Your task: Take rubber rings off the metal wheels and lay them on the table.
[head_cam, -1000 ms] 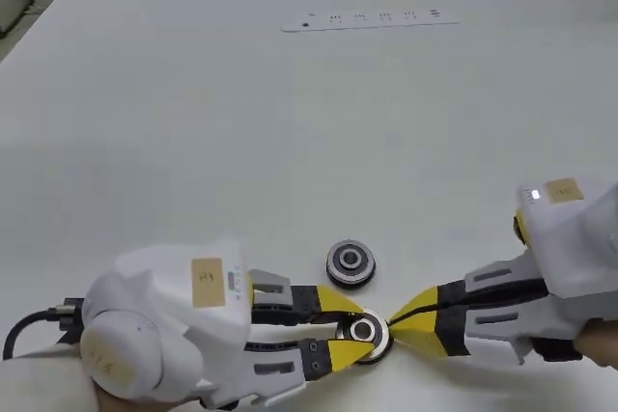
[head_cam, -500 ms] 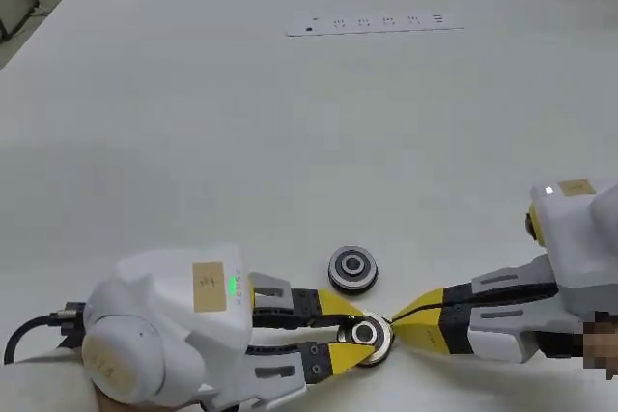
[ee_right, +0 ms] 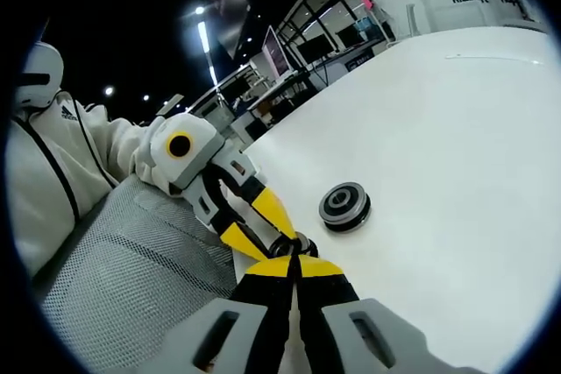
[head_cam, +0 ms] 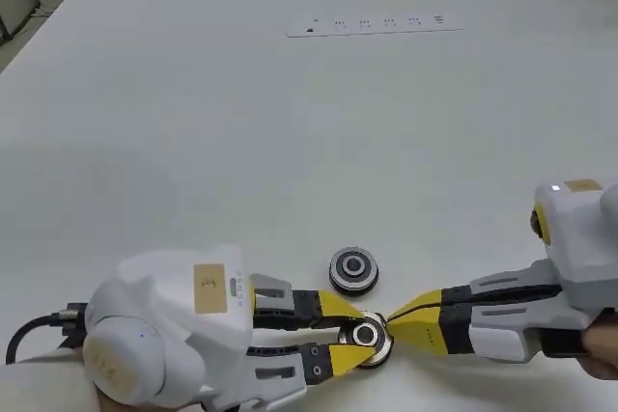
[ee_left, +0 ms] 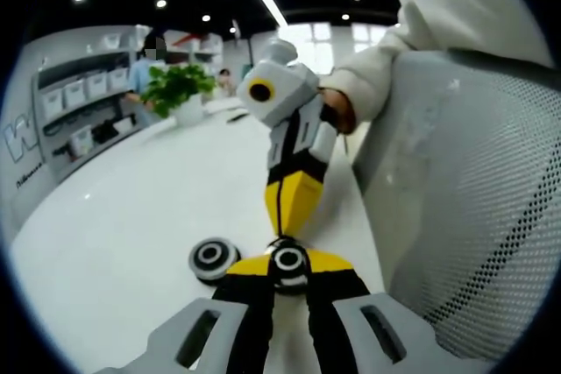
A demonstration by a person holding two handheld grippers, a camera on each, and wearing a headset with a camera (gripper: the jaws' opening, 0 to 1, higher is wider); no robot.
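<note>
The left gripper is clenched around one metal wheel, which is gripped flat between the yellow jaw tips just above the table. A second wheel lies flat on the table just behind the gripped wheel, touched by neither gripper, and its dark rubber ring is seen still seated around it. To the right of the gripped wheel, the right gripper is brought in with its jaws pressed together at that wheel's rim. Whether a lip of the ring is nipped there cannot be told. No loose ring is seen on the table near the gripped wheel, so the task is judged barely begun: the first ring is yet to be peeled off, and the second wheel is left untouched.
</note>
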